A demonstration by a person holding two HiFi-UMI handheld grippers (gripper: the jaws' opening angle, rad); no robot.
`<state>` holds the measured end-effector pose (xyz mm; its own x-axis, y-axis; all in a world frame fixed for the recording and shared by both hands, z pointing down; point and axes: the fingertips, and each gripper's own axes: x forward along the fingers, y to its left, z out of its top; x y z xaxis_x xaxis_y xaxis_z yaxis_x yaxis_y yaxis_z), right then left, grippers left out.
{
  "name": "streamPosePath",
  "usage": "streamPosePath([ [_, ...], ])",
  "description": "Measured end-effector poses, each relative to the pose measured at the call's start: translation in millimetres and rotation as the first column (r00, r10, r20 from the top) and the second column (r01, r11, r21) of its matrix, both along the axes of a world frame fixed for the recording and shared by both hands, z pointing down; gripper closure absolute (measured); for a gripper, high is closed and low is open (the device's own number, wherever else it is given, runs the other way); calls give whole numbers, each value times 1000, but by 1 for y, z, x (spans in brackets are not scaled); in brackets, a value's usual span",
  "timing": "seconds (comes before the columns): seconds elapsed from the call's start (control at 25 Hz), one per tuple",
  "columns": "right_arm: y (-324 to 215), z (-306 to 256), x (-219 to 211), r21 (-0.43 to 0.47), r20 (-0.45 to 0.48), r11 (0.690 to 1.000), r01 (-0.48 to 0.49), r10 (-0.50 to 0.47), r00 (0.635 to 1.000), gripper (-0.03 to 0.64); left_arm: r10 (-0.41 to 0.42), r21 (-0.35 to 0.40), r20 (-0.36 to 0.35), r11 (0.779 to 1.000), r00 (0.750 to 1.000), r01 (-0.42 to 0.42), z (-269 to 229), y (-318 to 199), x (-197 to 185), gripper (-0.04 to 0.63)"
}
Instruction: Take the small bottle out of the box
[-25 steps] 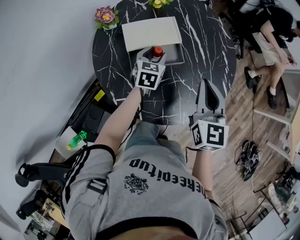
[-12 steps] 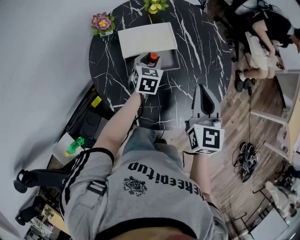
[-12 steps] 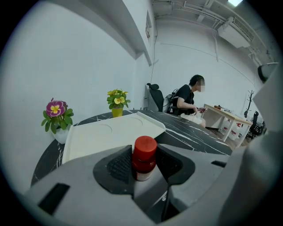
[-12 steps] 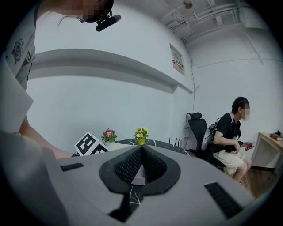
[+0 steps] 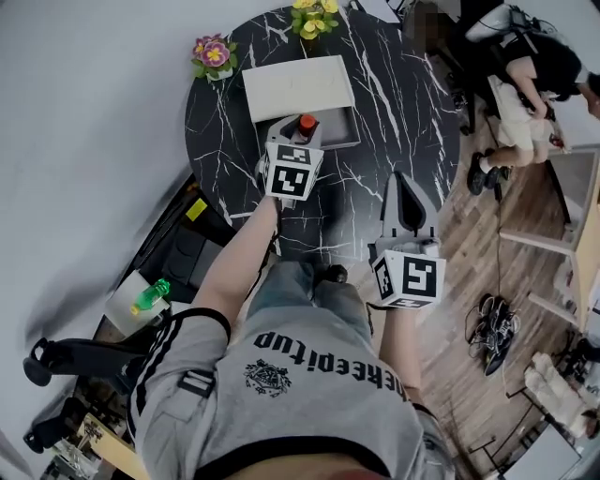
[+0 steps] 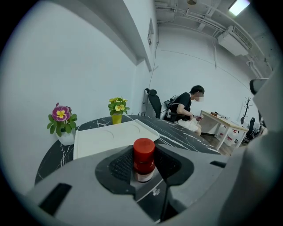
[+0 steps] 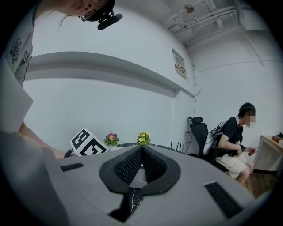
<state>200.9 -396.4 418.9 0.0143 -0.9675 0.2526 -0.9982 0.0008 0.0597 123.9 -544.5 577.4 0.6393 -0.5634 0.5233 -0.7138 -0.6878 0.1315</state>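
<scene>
A small bottle [image 5: 307, 123] with a red cap stands upright at the near side of the open grey box [image 5: 341, 126] on the black marble table [image 5: 403, 103]. The box's white lid [image 5: 298, 87] lies open behind it. My left gripper [image 5: 298, 133] reaches in from the near side. In the left gripper view the bottle [image 6: 143, 168] sits between the dark pads [image 6: 118, 164] of the left gripper [image 6: 143, 150]. The jaws have just been closing and now hold the bottle. My right gripper [image 5: 407, 186] hovers over the table's near edge, shut and empty, its pads meeting in the right gripper view [image 7: 142, 148].
A purple flower pot [image 5: 213, 54] and a yellow one [image 5: 314, 17] stand at the table's far rim. A person [image 5: 530, 70] sits on a chair to the right. A green bottle [image 5: 150, 297] lies on a low stand at the left, below the table.
The left gripper's jaws have drawn in around the red-capped bottle, and that hand has lifted a little. The right gripper stays where it was.
</scene>
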Motion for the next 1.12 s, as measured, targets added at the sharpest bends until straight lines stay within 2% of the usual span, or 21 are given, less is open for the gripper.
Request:
streamPosePath([
  [0.32, 8, -22, -15, 62, -8, 997, 51, -51, 999, 617, -39, 34, -31, 999, 999, 40, -46, 23, -27, 449],
  [0.56, 14, -41, -26, 111, -6, 989, 98, -98, 995, 617, -63, 88, -42, 994, 997, 66, -78, 46, -43, 449],
  [1.12, 44, -71, -32, 186, 5, 967, 172, -176, 984, 617, -130, 186, -88, 972, 988, 145, -145, 111, -73, 449],
])
